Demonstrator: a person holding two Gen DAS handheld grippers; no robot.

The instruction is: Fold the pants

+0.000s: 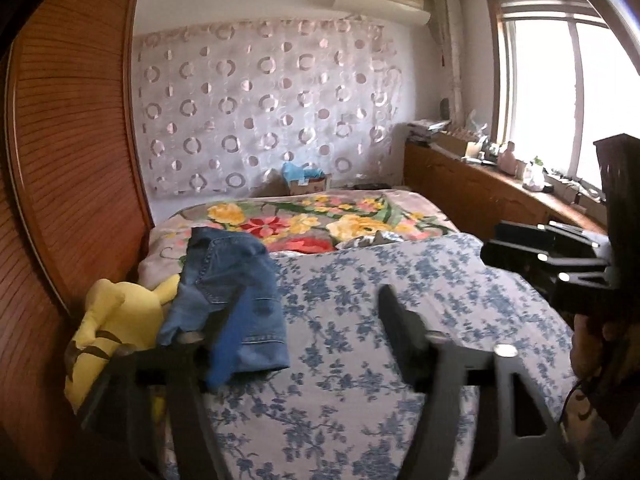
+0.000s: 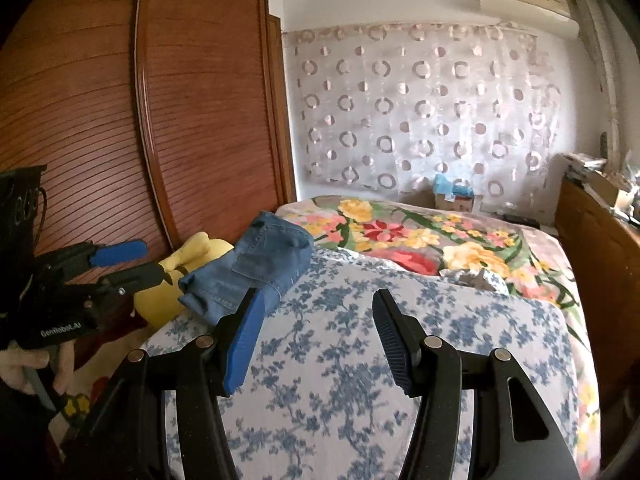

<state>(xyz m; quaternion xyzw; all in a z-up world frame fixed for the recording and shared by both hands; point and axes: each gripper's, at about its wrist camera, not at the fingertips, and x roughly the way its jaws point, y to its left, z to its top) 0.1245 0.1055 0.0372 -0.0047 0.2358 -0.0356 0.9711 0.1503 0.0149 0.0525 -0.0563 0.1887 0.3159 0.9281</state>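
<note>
The folded denim pants (image 1: 230, 300) are seen lying in a compact bundle on the blue-flowered quilt (image 1: 380, 320), at the quilt's edge nearest the wooden wardrobe (image 1: 68, 152). A yellow plush toy (image 1: 116, 320) is wedged between the pants and the wardrobe, touching the denim on that side. Beyond the pants, farther from the wardrobe's near end, a bright floral blanket (image 1: 320, 216) is spread over the rest of the bed.

In the left wrist view the left gripper (image 1: 304, 332) is held above the quilt just beside the pants, its jaws spread wide and gripping nothing; one finger is overlapped against the denim in the picture, though contact cannot be judged. The right gripper (image 1: 520, 248) is shown only from the side here, away from the pants toward the window (image 1: 560, 92), which is seen in this view alone.

In the right wrist view the right gripper (image 2: 316, 344) is seen over the quilt (image 2: 340, 380), jaws spread apart and empty, with the pants (image 2: 256, 268) ahead of its blue-padded finger. The left gripper (image 2: 132, 264) is shown beside the toy (image 2: 188, 264) and in front of the wardrobe (image 2: 200, 100), its fingers parted, a view of the opening not given from its own camera angle. The gloved left hand (image 2: 36, 368) holding it is visible only here
</note>
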